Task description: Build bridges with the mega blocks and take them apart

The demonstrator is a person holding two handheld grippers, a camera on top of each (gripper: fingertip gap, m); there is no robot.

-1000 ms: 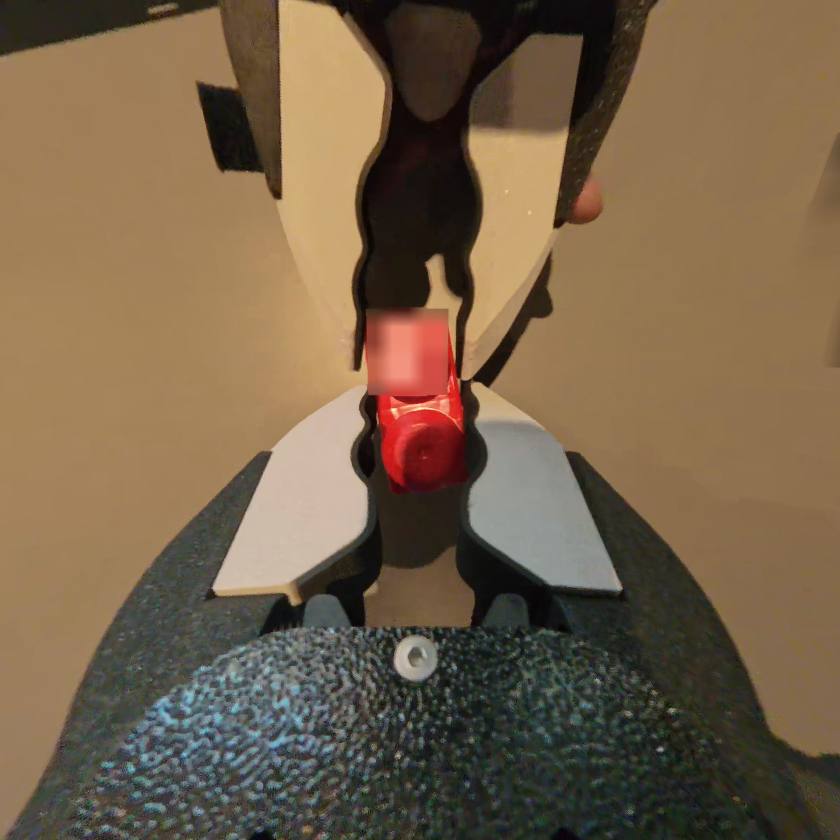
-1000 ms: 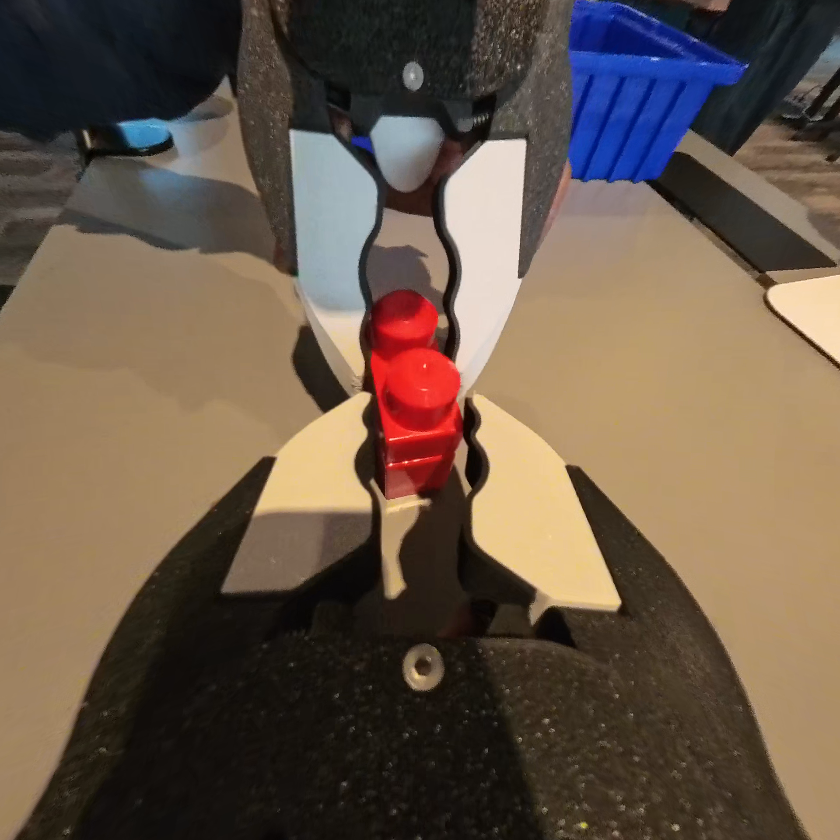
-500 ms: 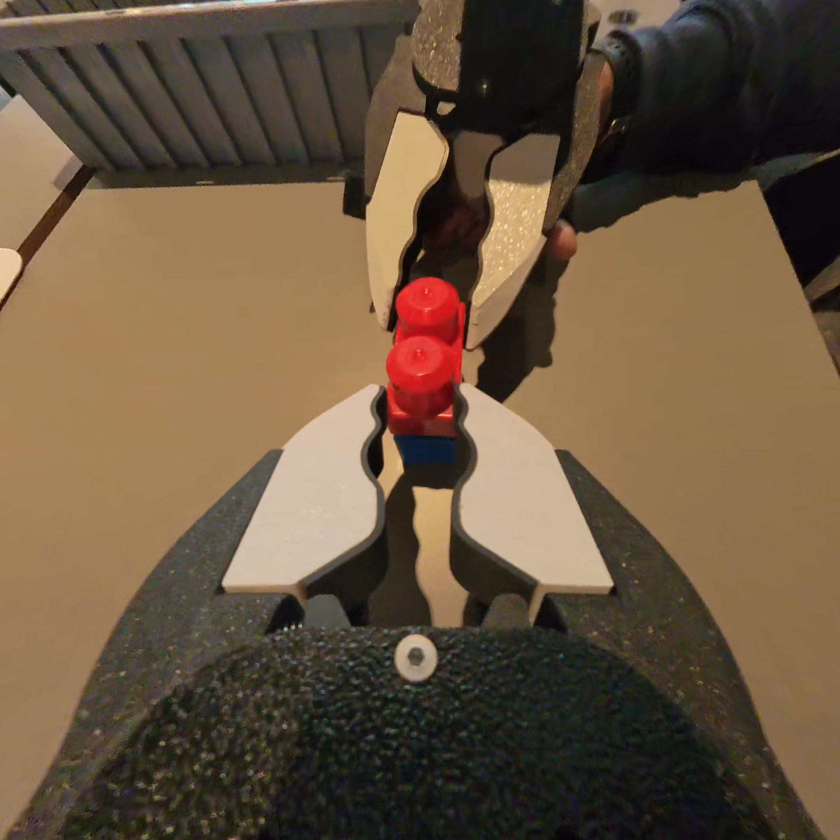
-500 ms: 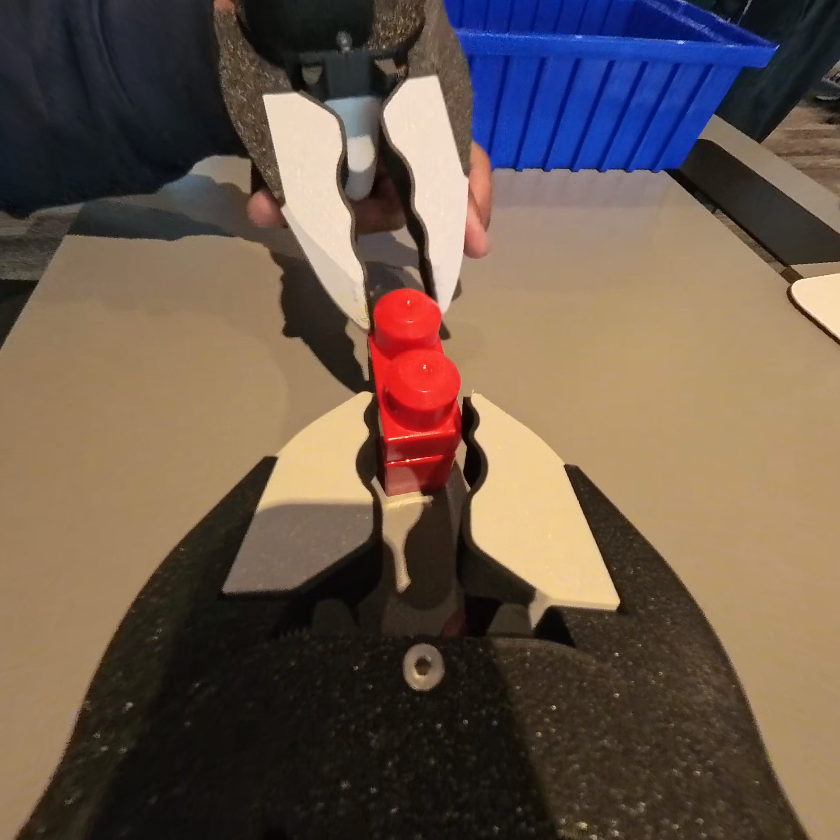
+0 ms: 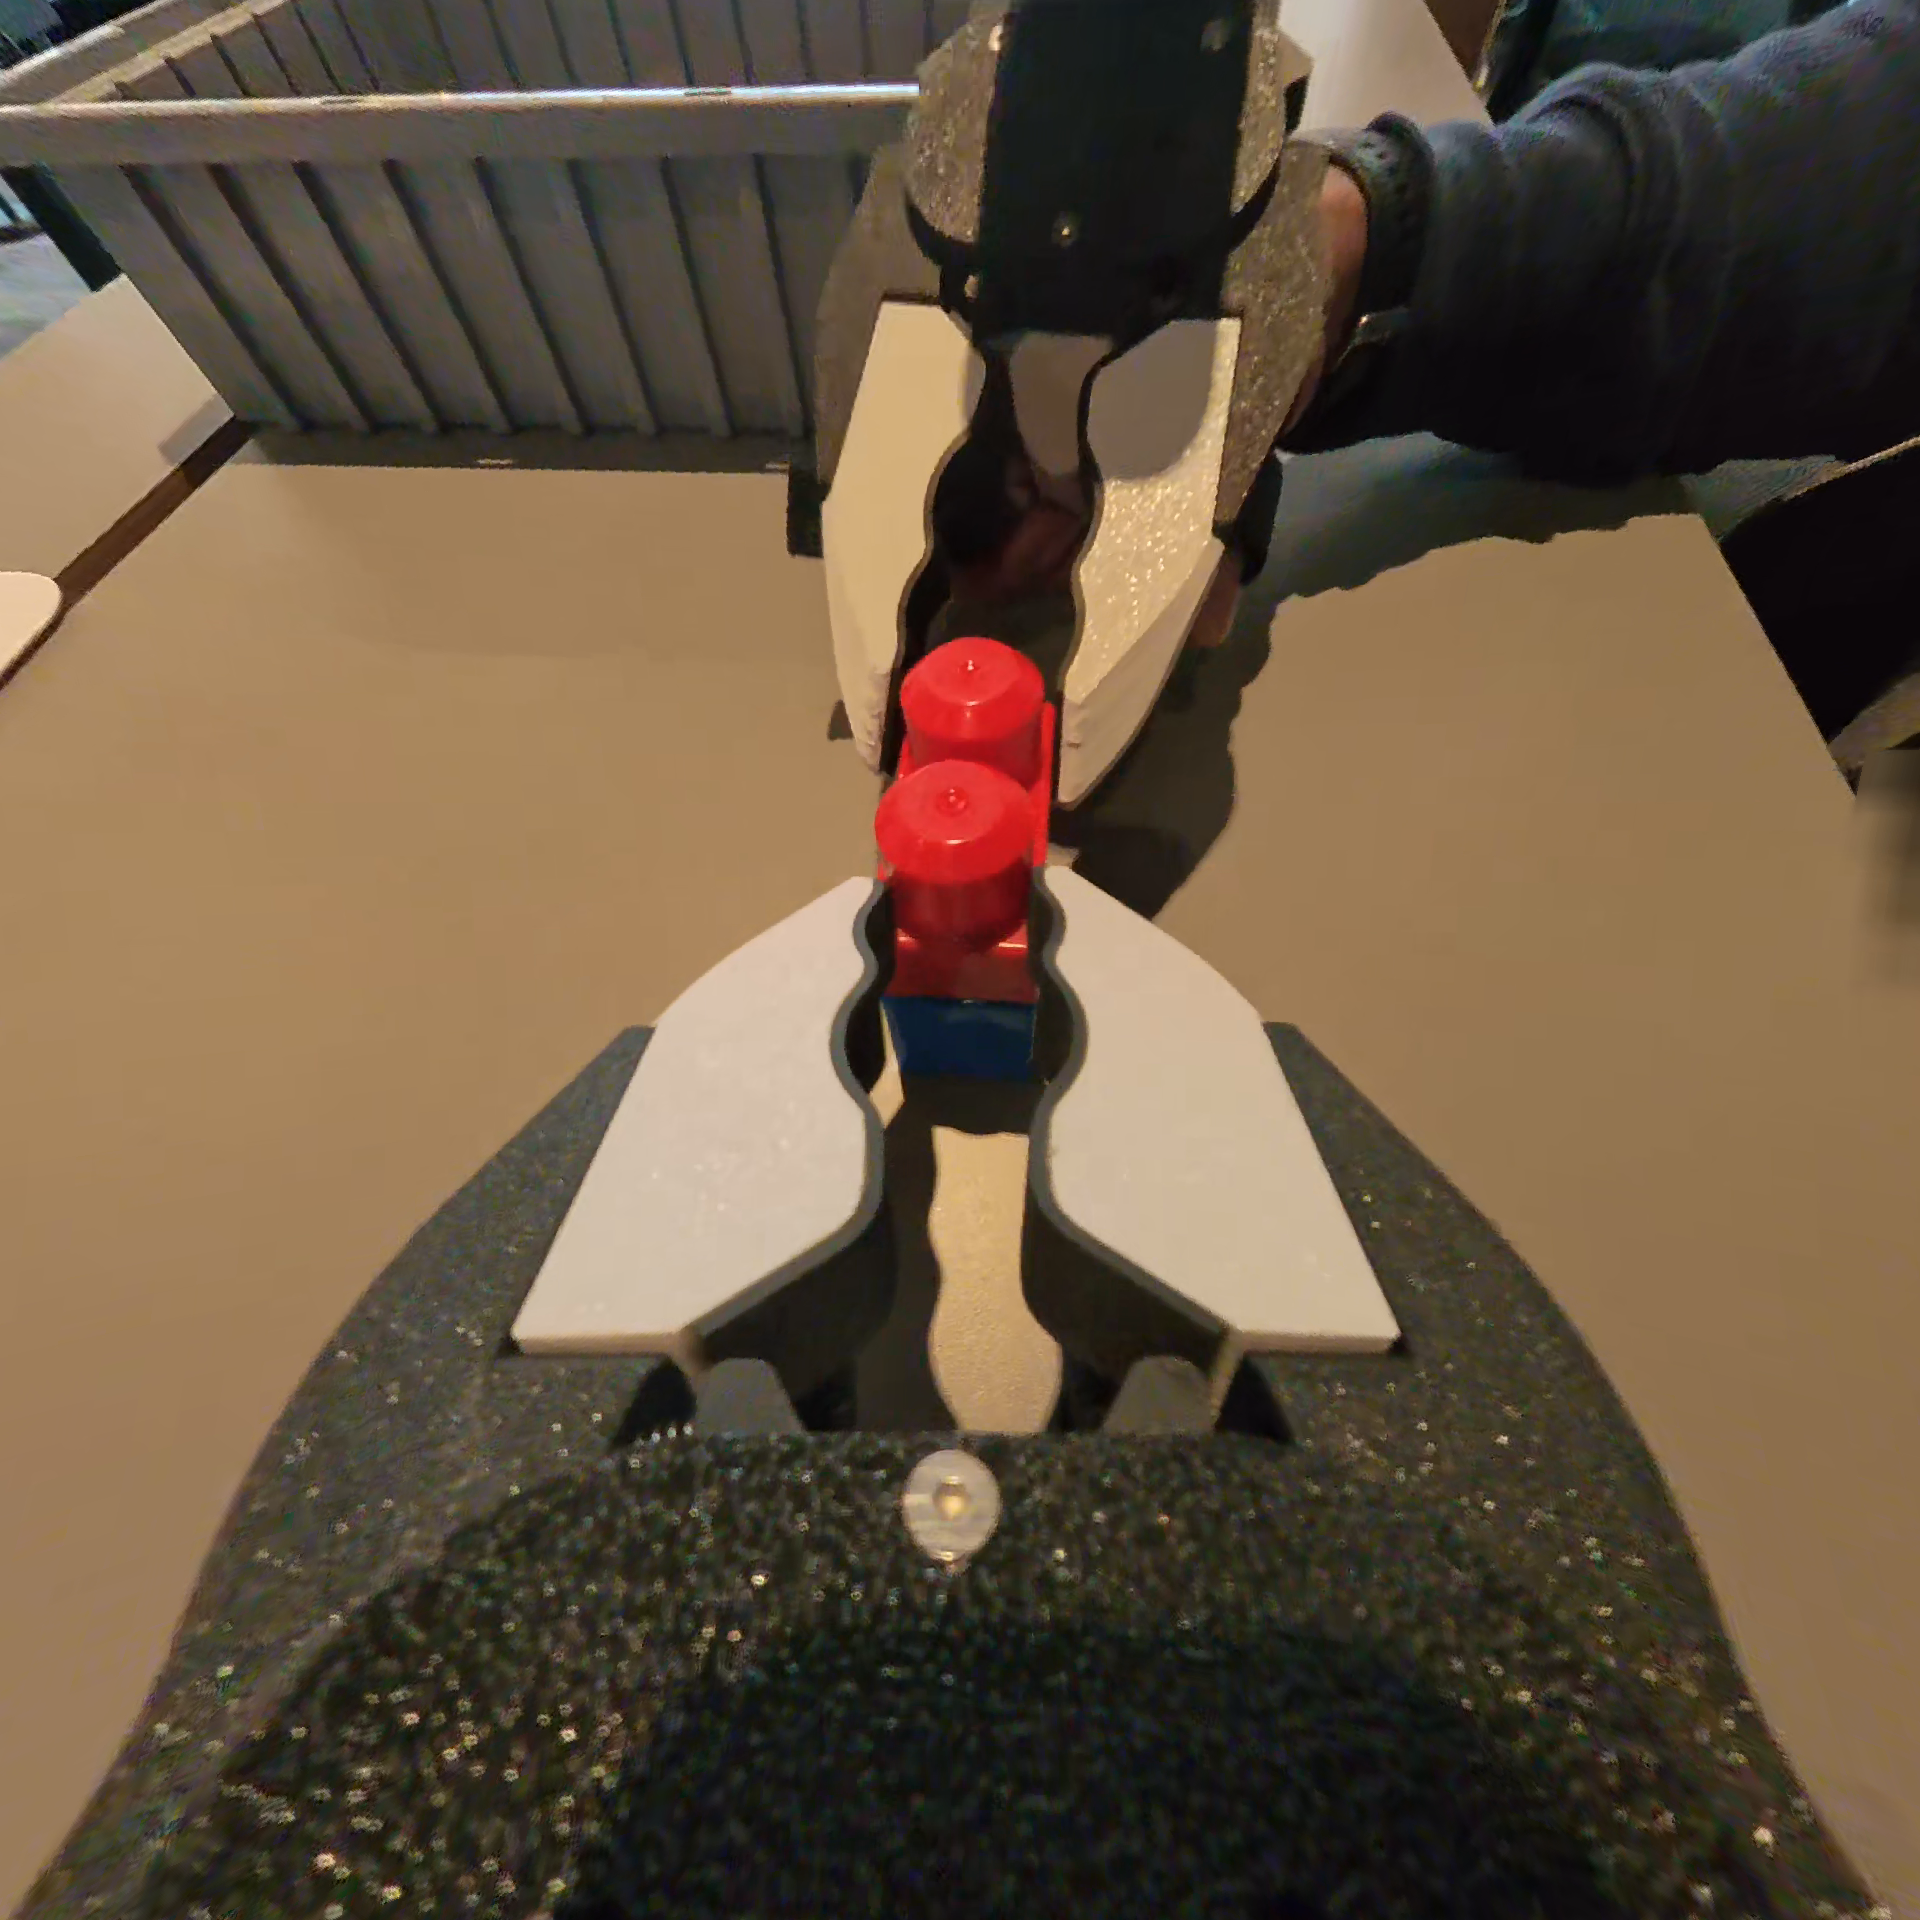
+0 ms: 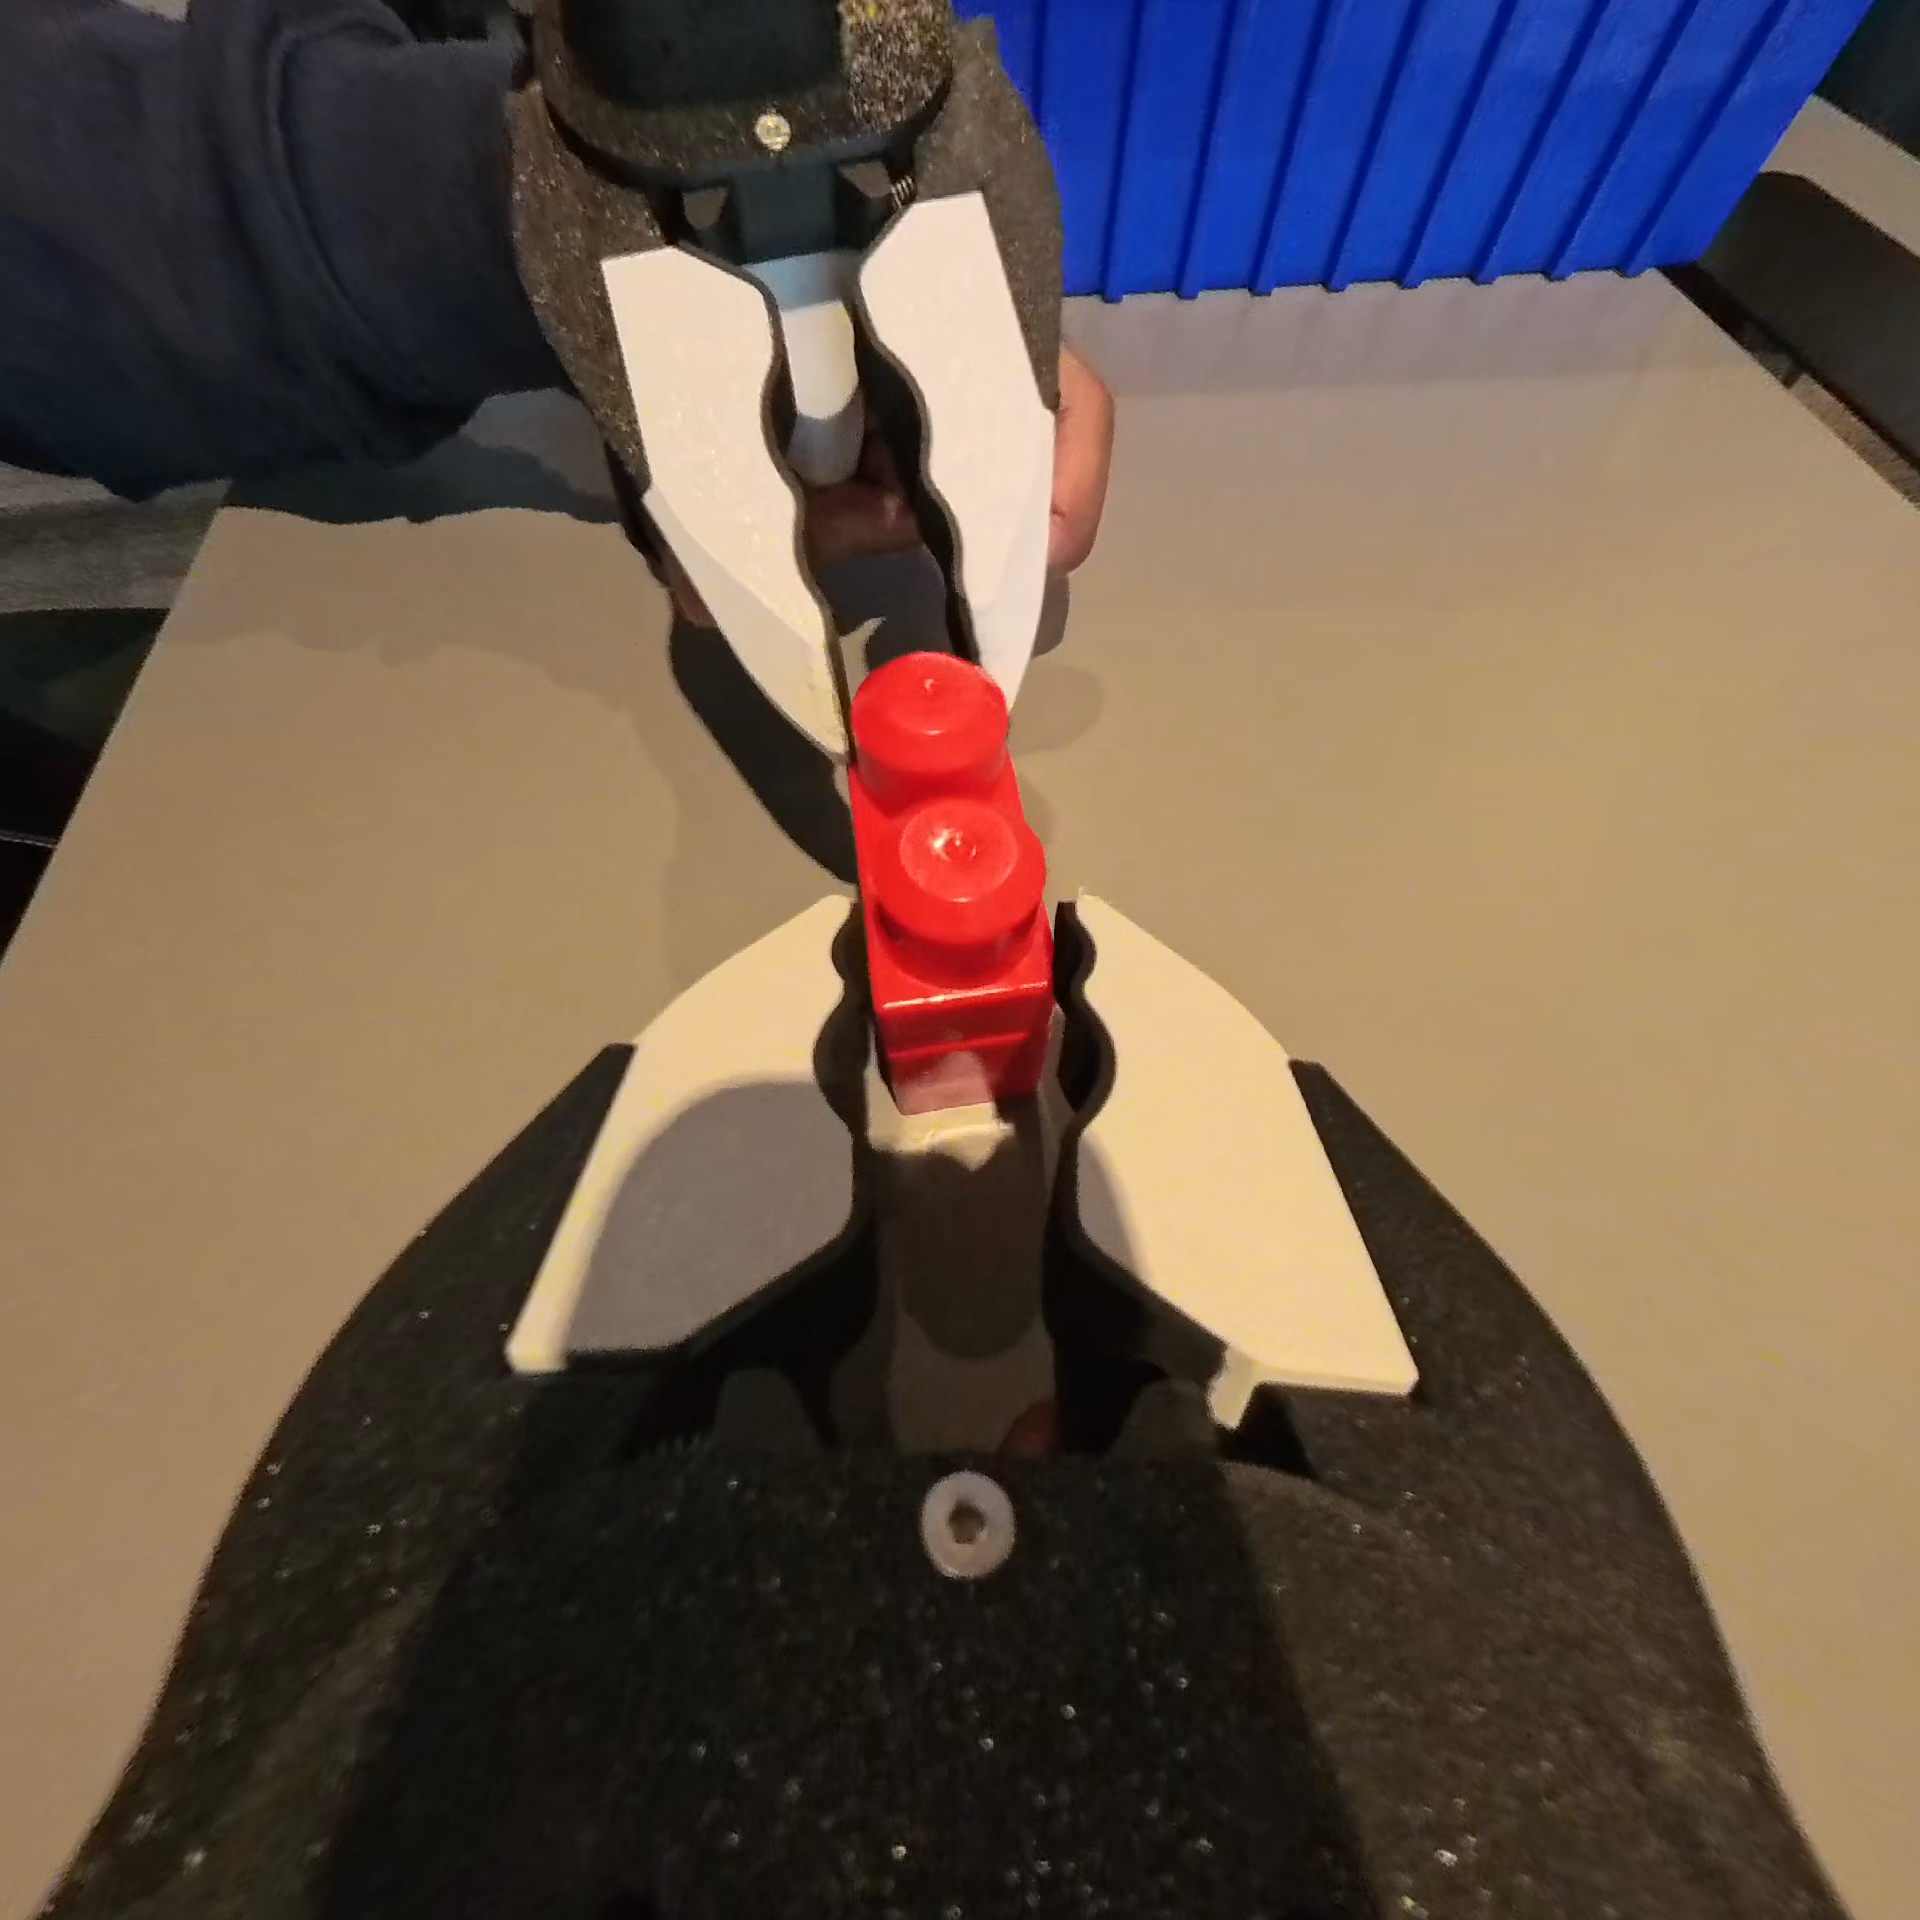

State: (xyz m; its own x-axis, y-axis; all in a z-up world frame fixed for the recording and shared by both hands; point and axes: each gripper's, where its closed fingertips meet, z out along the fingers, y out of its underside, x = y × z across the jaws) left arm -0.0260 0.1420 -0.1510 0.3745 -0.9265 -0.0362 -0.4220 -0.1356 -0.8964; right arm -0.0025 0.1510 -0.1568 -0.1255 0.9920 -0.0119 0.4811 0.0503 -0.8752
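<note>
On the tan table (image 5: pixel 416 831): one red block (image 5: pixel 961 831), two studs up, seated on a blue block (image 5: pixel 961 1034). Left gripper (image 5: pixel 961 914) clamps the near end of the stack; right gripper (image 6: pixel 956 935) clamps the opposite end of the red block. Grey bin (image 5: pixel 416 260) and blue bin (image 6: pixel 1403 135) stand behind.

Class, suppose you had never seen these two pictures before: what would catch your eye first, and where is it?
The bright red block with two round studs, in the middle of the tan table, sitting on a blue block. The left gripper and right gripper face each other and flank it from opposite ends. Behind stands a blue bin in the right wrist view.
</note>
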